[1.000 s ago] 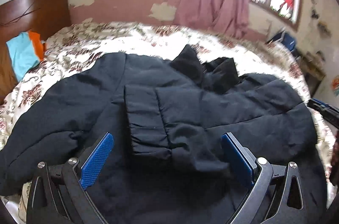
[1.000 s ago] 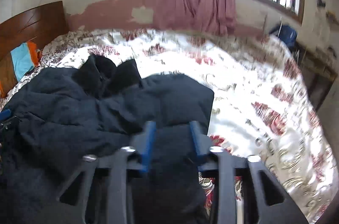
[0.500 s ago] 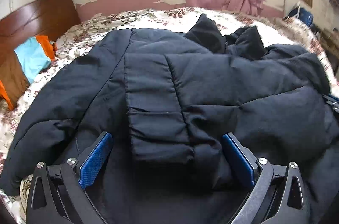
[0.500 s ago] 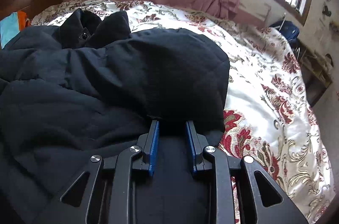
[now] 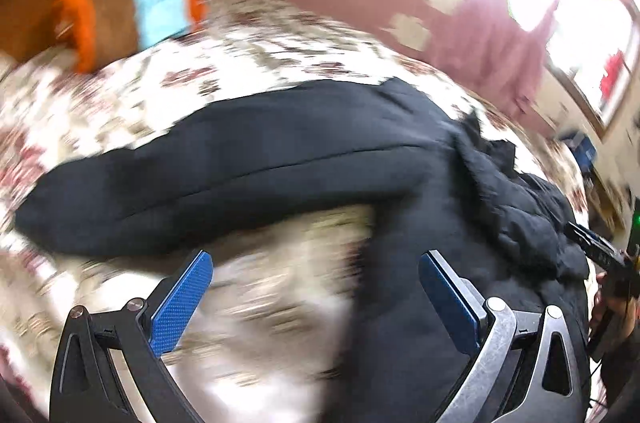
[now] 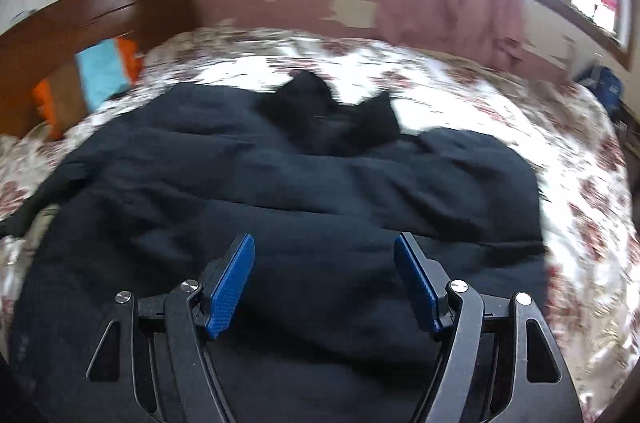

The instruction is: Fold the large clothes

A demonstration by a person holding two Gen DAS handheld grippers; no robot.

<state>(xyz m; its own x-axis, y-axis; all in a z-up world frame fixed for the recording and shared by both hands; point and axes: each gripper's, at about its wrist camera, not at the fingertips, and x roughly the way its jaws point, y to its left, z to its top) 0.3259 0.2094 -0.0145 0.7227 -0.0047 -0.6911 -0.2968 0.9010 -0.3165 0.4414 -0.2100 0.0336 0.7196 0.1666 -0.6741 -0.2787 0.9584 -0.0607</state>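
A large black padded jacket (image 6: 304, 183) lies spread on a floral bedspread (image 6: 580, 191). In the left wrist view its left sleeve (image 5: 224, 167) stretches out to the left, with the jacket body to the right. My left gripper (image 5: 316, 287) is open and empty, above the bedspread just below the sleeve; this view is motion-blurred. My right gripper (image 6: 324, 275) is open and empty, low over the jacket's lower right part. The collar (image 6: 332, 111) points to the far side.
A wooden headboard (image 6: 100, 19) with blue and orange cloth (image 6: 100, 71) stands at the back left. Pink curtains (image 6: 452, 3) hang below bright windows. The bed's right edge borders a blue bag (image 6: 604, 87). The right gripper (image 5: 600, 255) shows at the right edge of the left wrist view.
My right gripper has opened and let go of the jacket fabric it was shut on. My left gripper has swung left, from over the jacket body to beside the left sleeve.
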